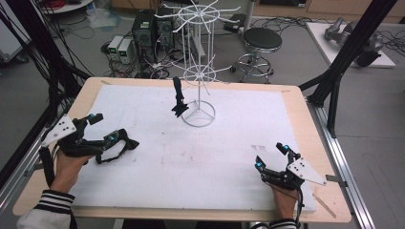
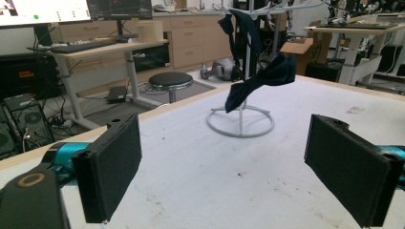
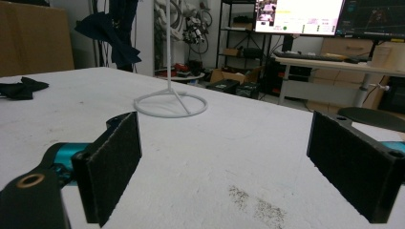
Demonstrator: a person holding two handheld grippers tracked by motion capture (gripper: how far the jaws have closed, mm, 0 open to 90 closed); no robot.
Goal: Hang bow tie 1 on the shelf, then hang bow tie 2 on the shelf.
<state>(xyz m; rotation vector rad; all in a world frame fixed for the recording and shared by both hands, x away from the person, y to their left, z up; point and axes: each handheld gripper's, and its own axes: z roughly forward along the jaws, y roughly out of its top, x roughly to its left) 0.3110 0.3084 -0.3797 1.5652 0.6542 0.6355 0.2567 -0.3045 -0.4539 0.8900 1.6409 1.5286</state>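
A white table (image 1: 191, 157) is carrying a wire rack (image 1: 198, 71) at 12 o'clock, with a dark cloth (image 1: 179, 102) hanging on it. The left gripper (image 1: 112, 129) at 9 o'clock and the right gripper (image 1: 271, 156) at 4 o'clock are resting wide open, gripping nothing.

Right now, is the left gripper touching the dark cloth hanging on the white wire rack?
Apart. High view: left gripper sits near the table's left edge, bare white surface between it and the dark cloth.

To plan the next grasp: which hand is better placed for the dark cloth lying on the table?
Left. The dark cloth lies right beside the left claw, jaws open. The right claw, also open, sits across the table and would likely need a long reach.
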